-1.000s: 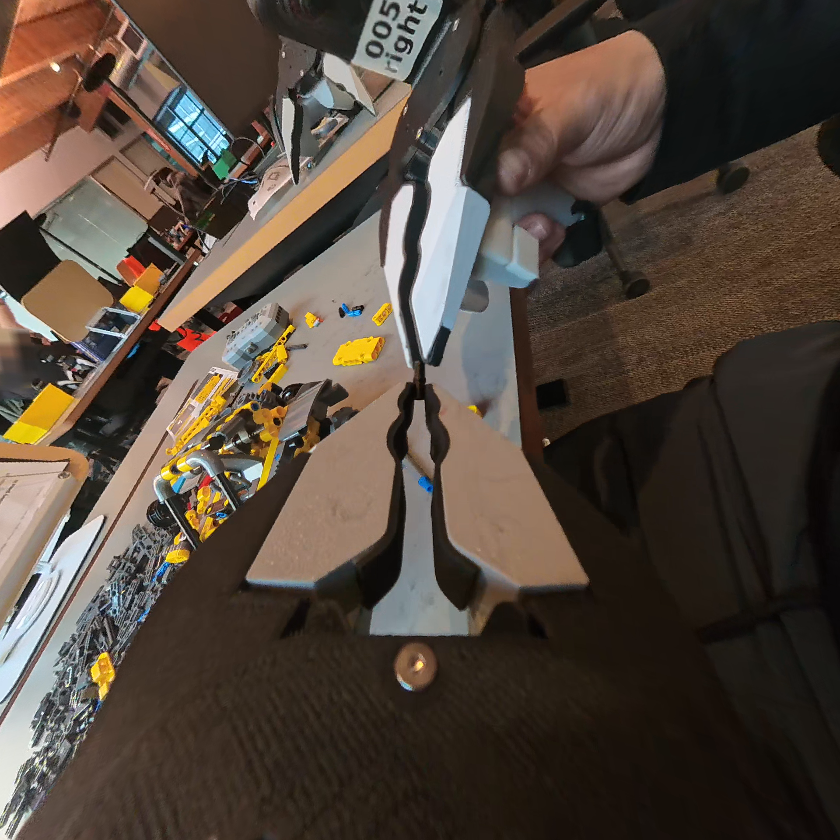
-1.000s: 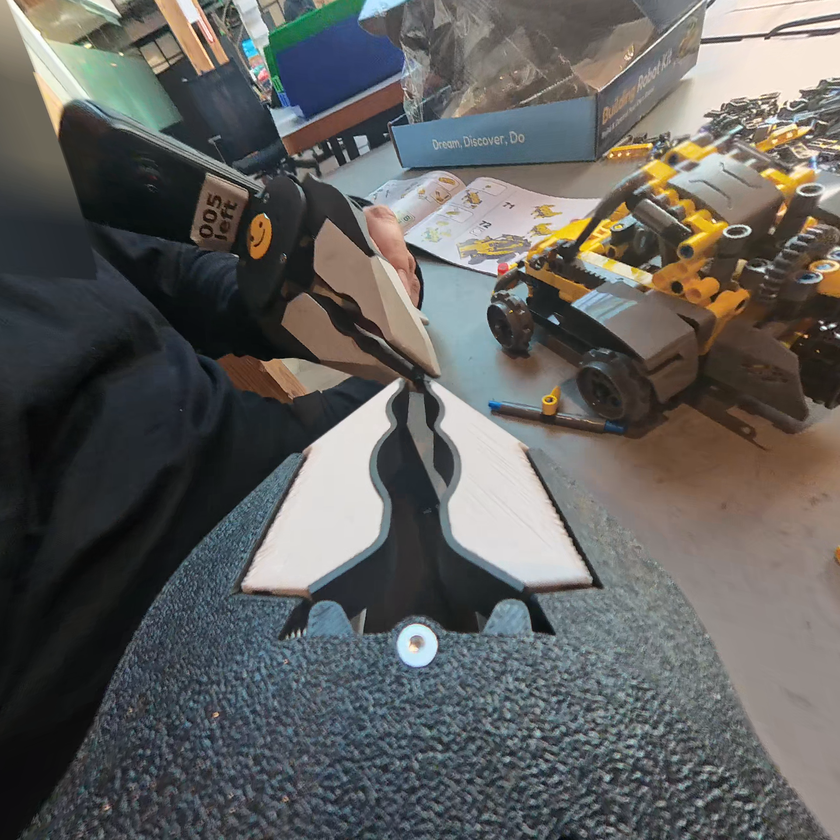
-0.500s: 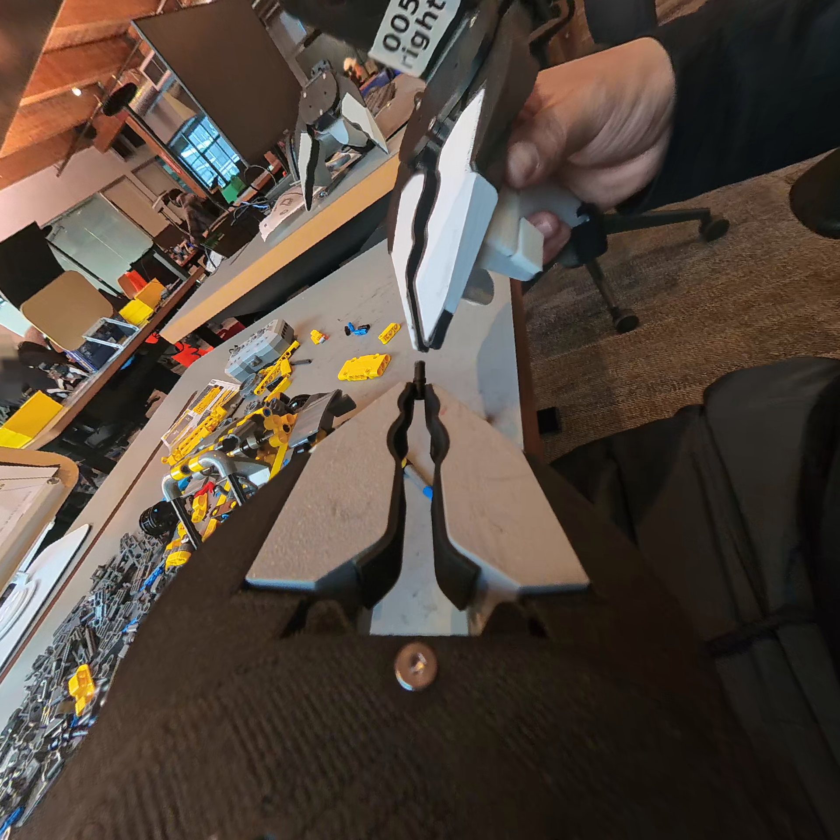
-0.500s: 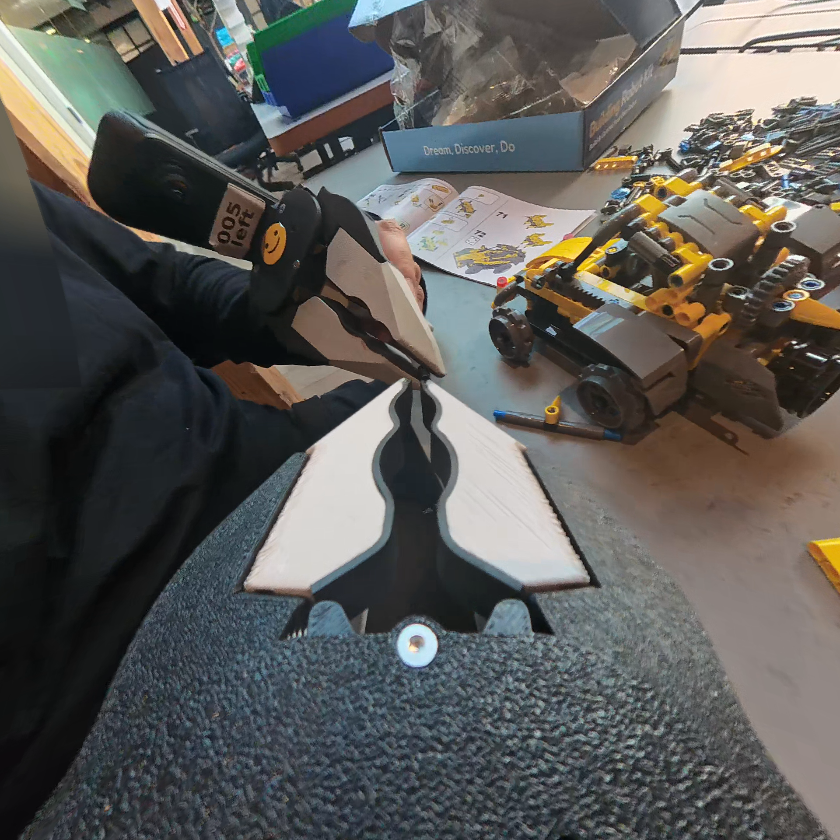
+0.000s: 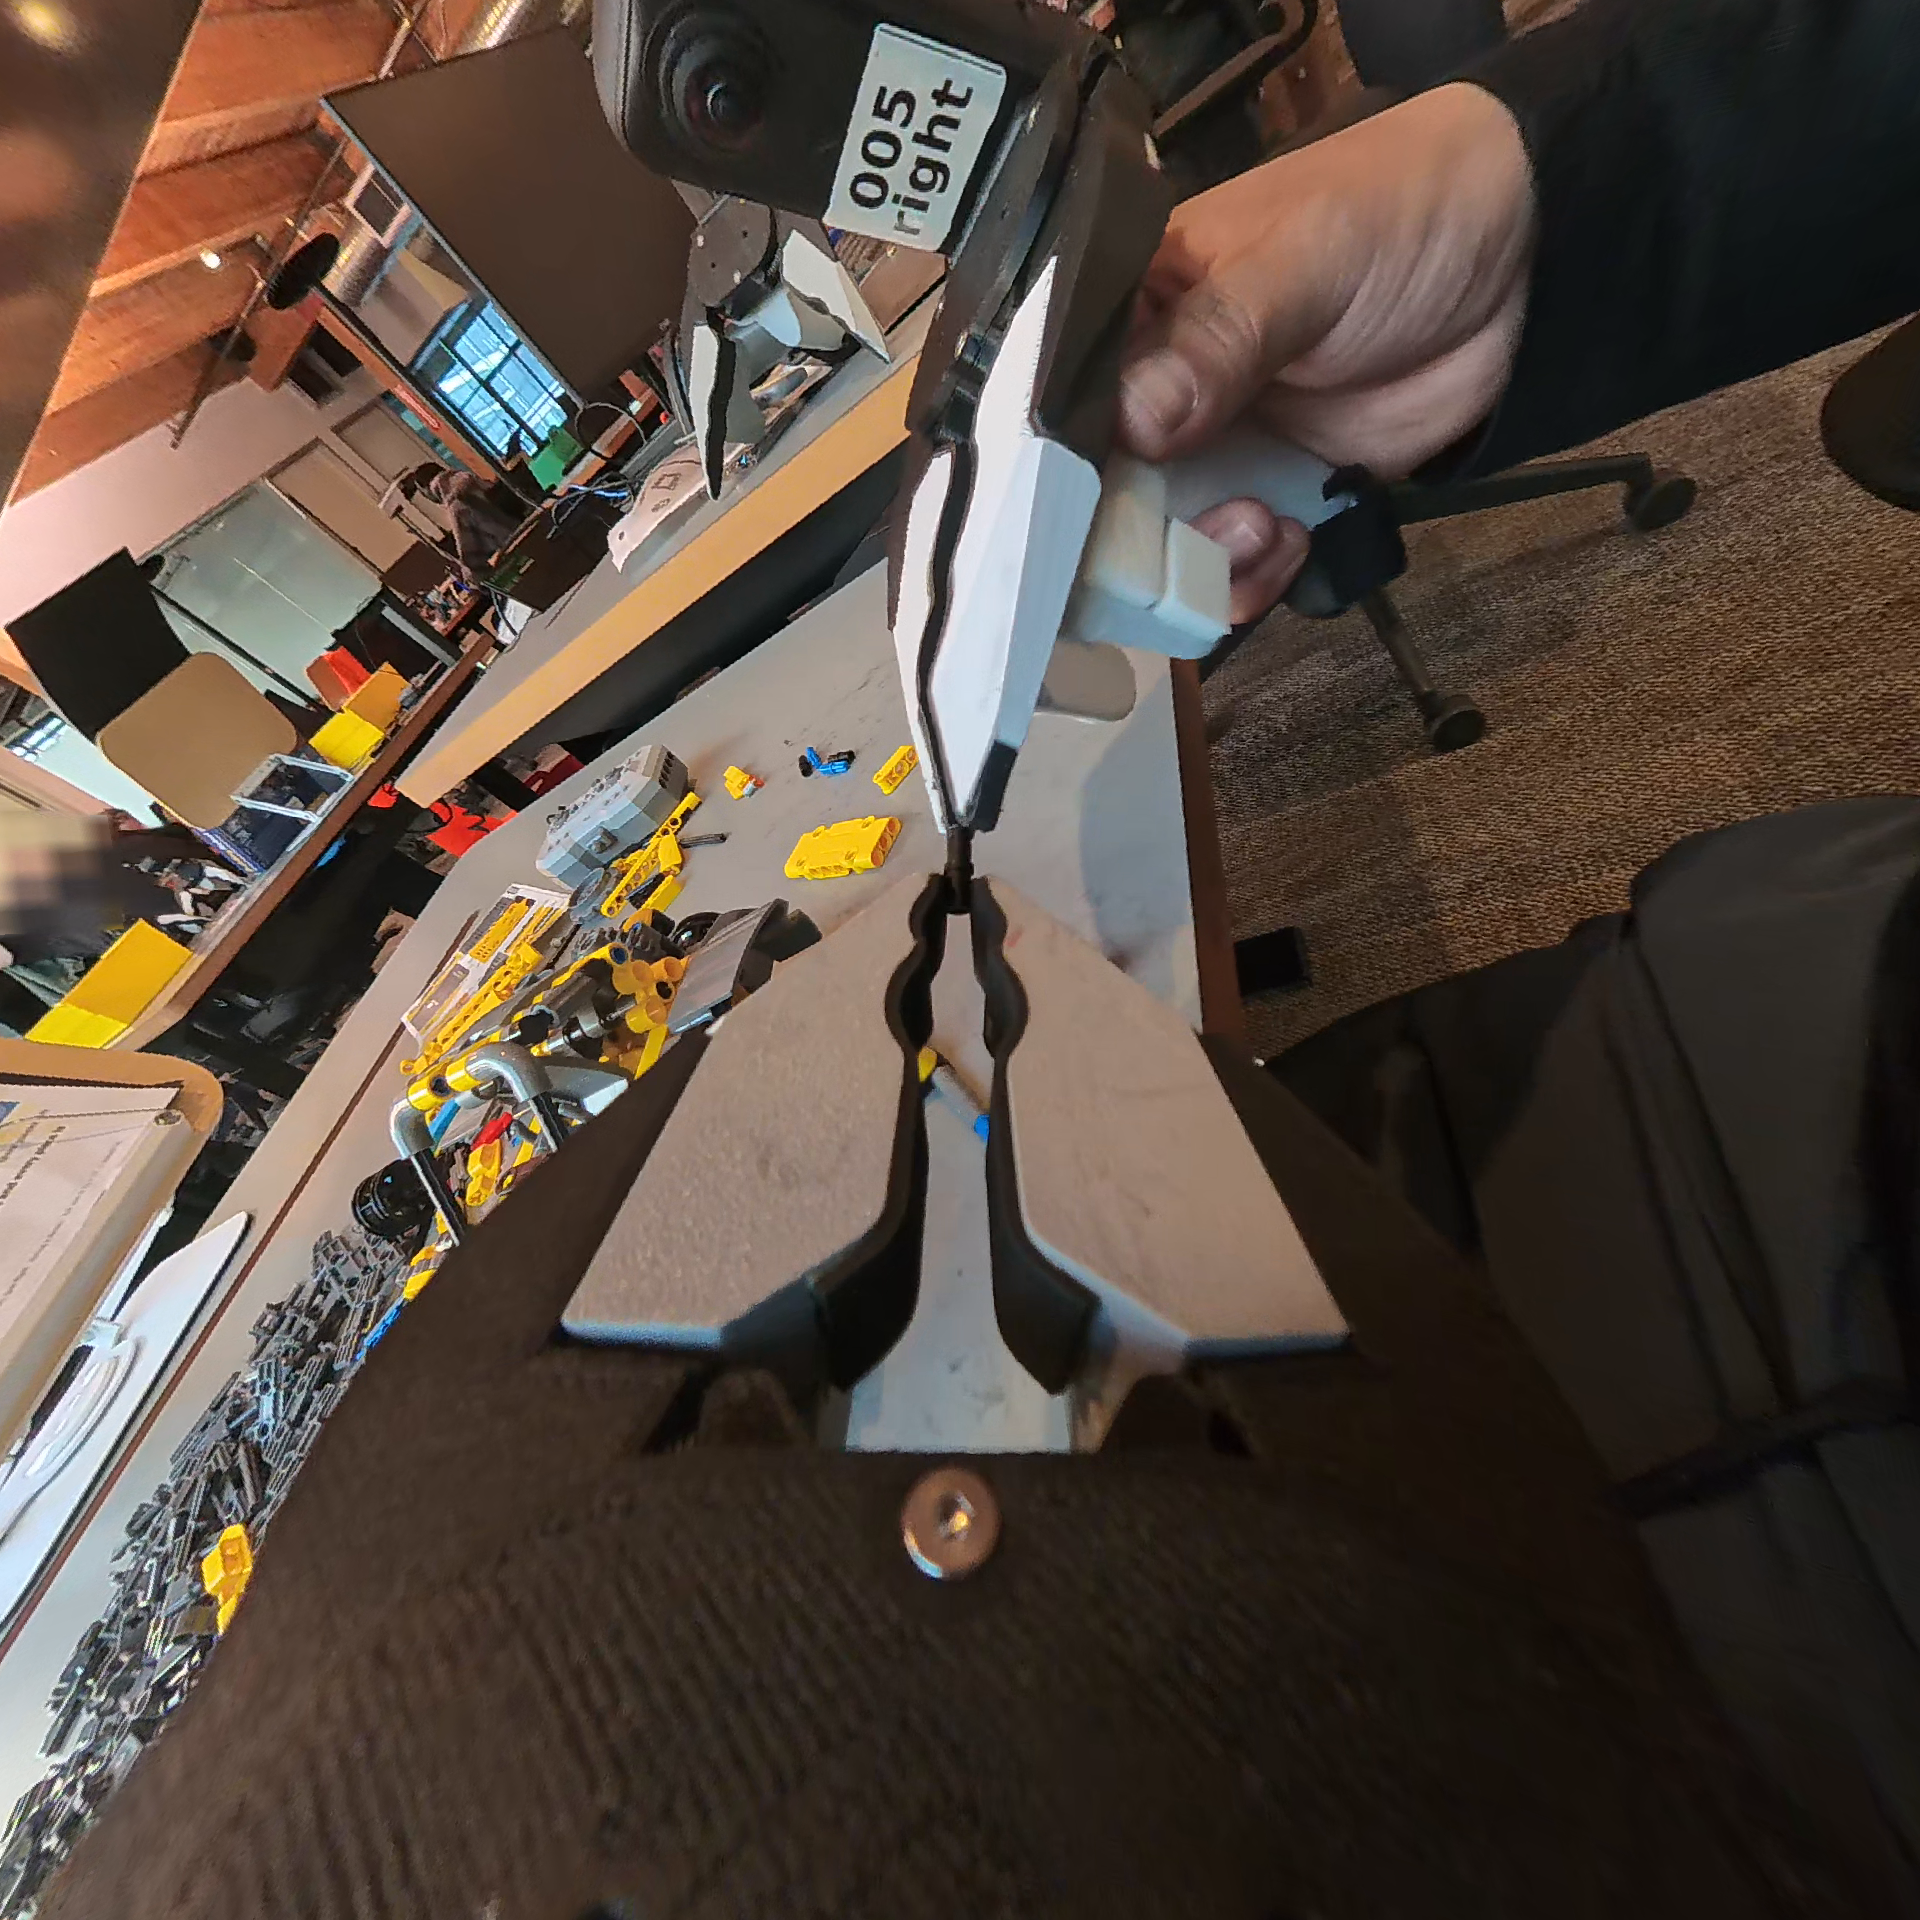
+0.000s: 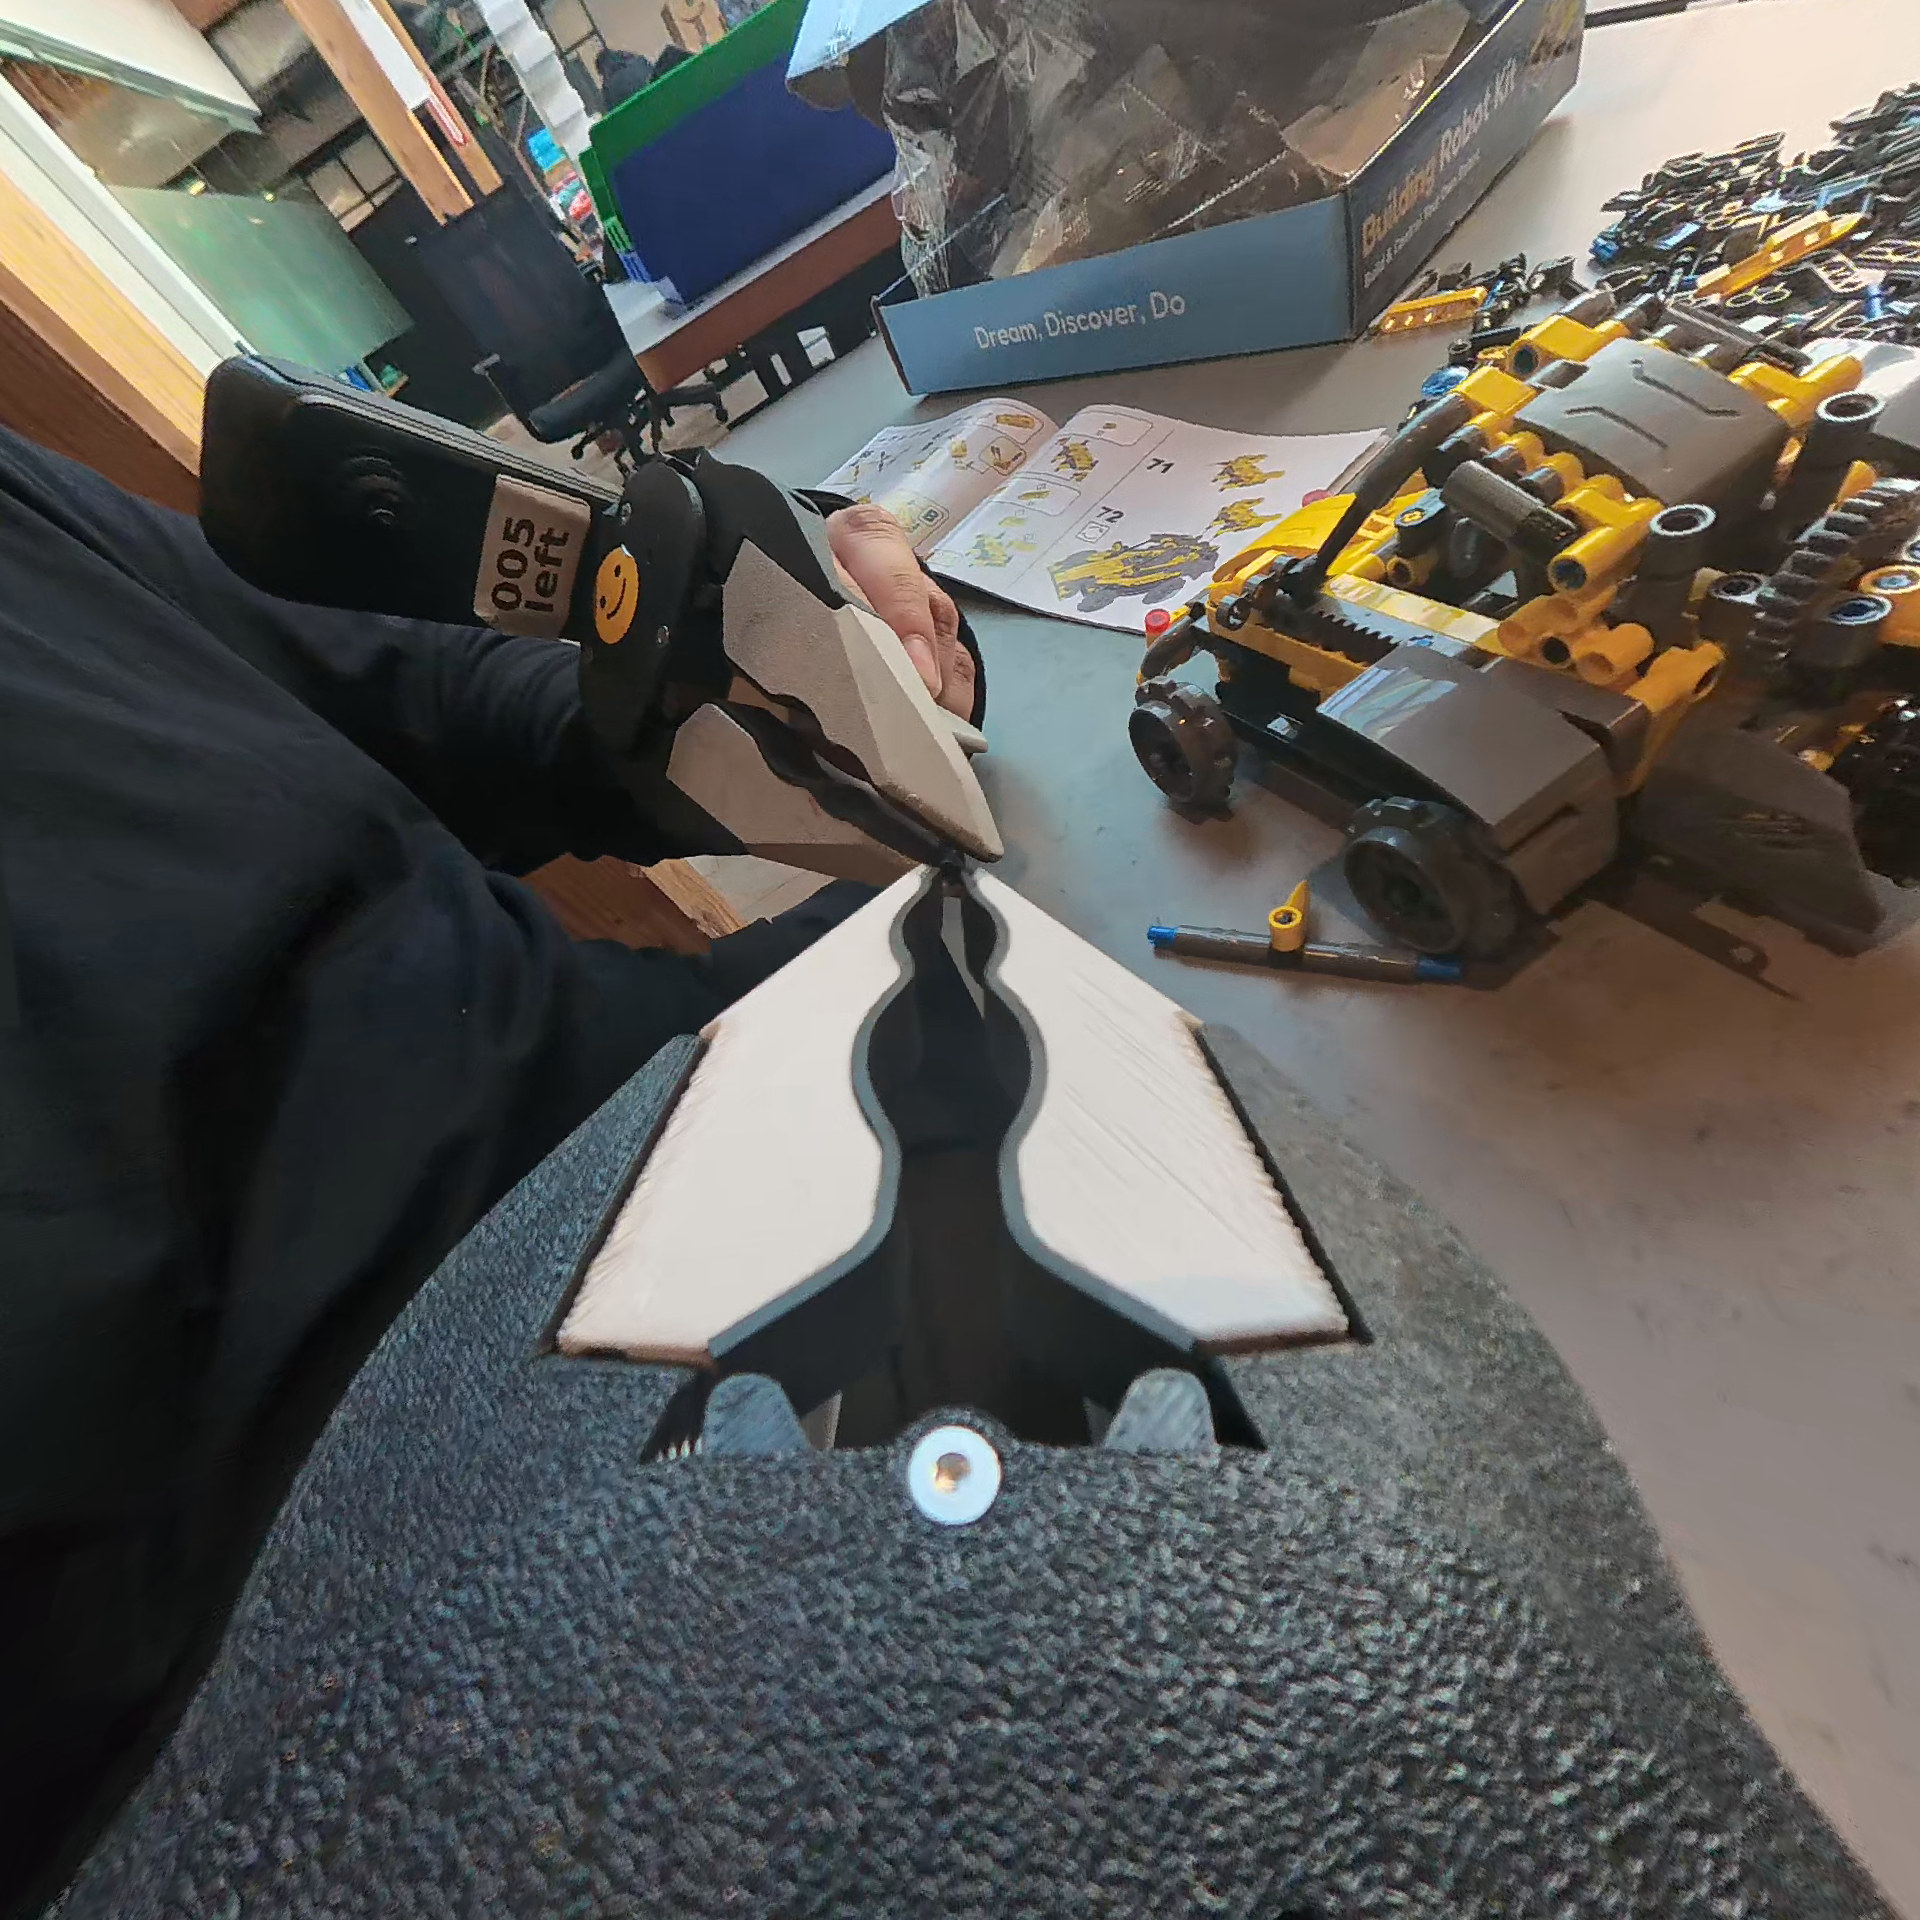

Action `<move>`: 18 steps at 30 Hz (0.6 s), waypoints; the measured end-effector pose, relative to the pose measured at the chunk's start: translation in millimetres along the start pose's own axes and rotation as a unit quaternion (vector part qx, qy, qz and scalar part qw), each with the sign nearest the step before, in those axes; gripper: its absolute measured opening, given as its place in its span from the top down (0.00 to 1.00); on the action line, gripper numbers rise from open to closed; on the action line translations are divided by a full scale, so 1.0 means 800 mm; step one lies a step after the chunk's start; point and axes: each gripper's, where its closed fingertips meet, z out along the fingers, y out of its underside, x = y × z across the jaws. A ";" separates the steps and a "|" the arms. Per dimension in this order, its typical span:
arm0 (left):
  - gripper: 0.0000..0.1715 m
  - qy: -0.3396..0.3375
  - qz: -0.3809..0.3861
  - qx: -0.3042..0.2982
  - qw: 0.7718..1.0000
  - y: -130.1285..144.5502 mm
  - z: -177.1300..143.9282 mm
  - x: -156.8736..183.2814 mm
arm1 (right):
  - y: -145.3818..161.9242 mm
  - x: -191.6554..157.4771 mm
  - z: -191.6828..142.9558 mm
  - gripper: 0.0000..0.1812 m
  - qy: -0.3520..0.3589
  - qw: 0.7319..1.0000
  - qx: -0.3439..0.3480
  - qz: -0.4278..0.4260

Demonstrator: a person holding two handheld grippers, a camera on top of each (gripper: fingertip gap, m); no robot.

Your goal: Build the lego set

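Left gripper: the left gripper (image 5: 954, 885) has its jaws drawn in to a narrow slit and nips a small dark pin (image 5: 957, 854) at the very tips. The pin sticks out forward beyond them.
Right gripper: the right gripper (image 5: 961, 816), held by a hand (image 5: 1340, 312), comes in from above in the left wrist view with its jaws closed to a thin seam. Its tips meet the far end of the pin. Whether it grips the pin or only touches it I cannot tell.
Pin: short, slim and black, and too small to show any detail. It is held in the air between the two sets of tips, above the near edge of the table (image 5: 1091, 831) and touching nothing else.
State of the build: the pin is not seated in any other part, as far as the pictures show. The yellow-and-grey model vehicle (image 6: 1558, 665) stands on its wheels and looks partly assembled, with bare pins and gears on top.
Near the tips: an axle with blue ends and a yellow connector (image 6: 1299, 940) lies on the table just in front of the vehicle's near wheel.
Farther out: an open instruction booklet (image 6: 1101, 499) lies beyond the vehicle, and an open blue box (image 6: 1122, 312) beyond that.
Loose parts: a yellow beam (image 5: 844, 847) lies beside a grey block (image 5: 613, 795), well apart from the vehicle. A heap of dark pieces (image 5: 208, 1455) covers the table past it.
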 end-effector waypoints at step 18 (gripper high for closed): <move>0.99 -0.008 0.027 -0.003 1.000 -0.001 0.002 0.003 | -0.002 -0.003 -0.001 0.94 -0.014 1.000 0.004 0.016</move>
